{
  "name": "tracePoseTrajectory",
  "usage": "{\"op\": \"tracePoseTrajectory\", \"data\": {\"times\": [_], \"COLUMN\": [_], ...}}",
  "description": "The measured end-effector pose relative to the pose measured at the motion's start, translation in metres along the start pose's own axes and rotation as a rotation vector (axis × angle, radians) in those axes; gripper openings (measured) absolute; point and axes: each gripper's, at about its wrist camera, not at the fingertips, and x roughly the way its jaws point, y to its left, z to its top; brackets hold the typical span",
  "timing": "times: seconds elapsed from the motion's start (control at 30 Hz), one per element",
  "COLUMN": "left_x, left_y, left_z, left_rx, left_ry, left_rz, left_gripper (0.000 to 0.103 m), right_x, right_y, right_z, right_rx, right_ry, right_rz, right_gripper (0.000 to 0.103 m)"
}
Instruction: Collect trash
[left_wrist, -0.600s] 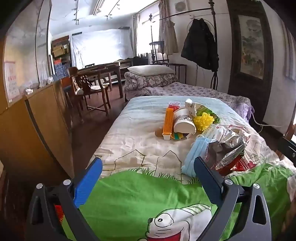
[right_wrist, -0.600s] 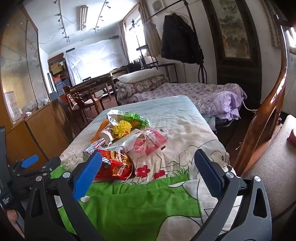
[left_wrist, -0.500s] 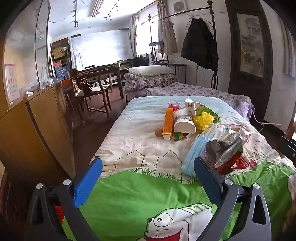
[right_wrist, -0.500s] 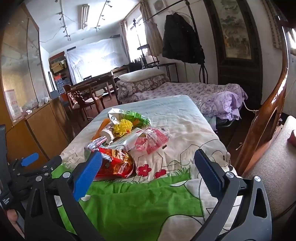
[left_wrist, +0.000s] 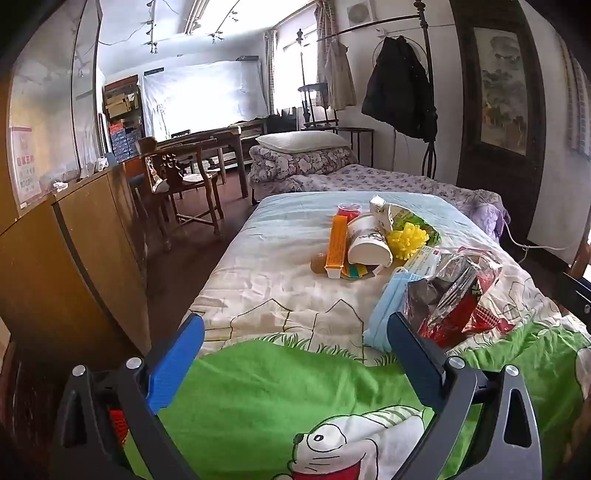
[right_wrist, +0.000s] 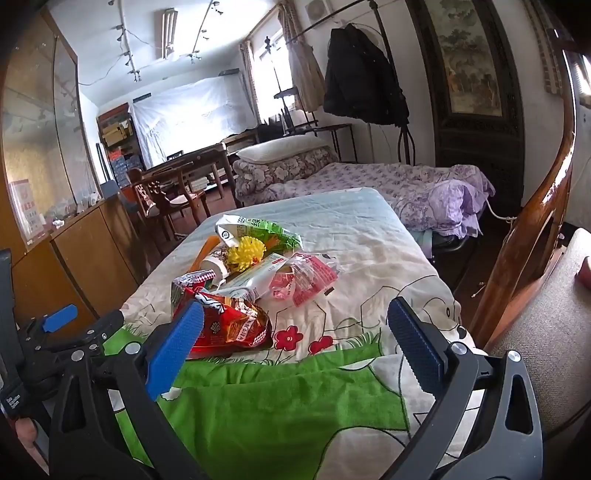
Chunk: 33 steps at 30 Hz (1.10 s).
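chg: both views crept a bit closer to pile vs a moment ago, nothing picked yet | left gripper wide, empty; blue mask just ahead-right | right gripper wide, empty; red snack bag by my left finger | trash on bed, collecting not started

Trash pile on bed; cabinet left.

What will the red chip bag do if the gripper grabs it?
The red chip bag looks crinkly and shiny, so it would probably squash and crackle, not stay stiff. It lies crumpled and torn open, so it is likely light, and crumbs might spill if tipped. Its glossy foil could slip between the pads, so pinching a fold seems safer.
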Motion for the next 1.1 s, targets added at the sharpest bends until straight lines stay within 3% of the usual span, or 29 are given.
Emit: {"op": "tracePoseTrajectory", "data": {"times": [1.1], "left_x": [0.0002], "left_y": [-0.002], "left_z": [-0.0005], "left_rx": [0.002], "left_ry": [0.0], "left_rz": [0.002], "left_gripper": [0.097], "right_x": [0.0016], "right_y": [-0.0026], "right_z": [0.0001], "right_rx": [0.011], "right_ry": [0.002], "right_rz": [0.004], "right_gripper": [0.096]}}
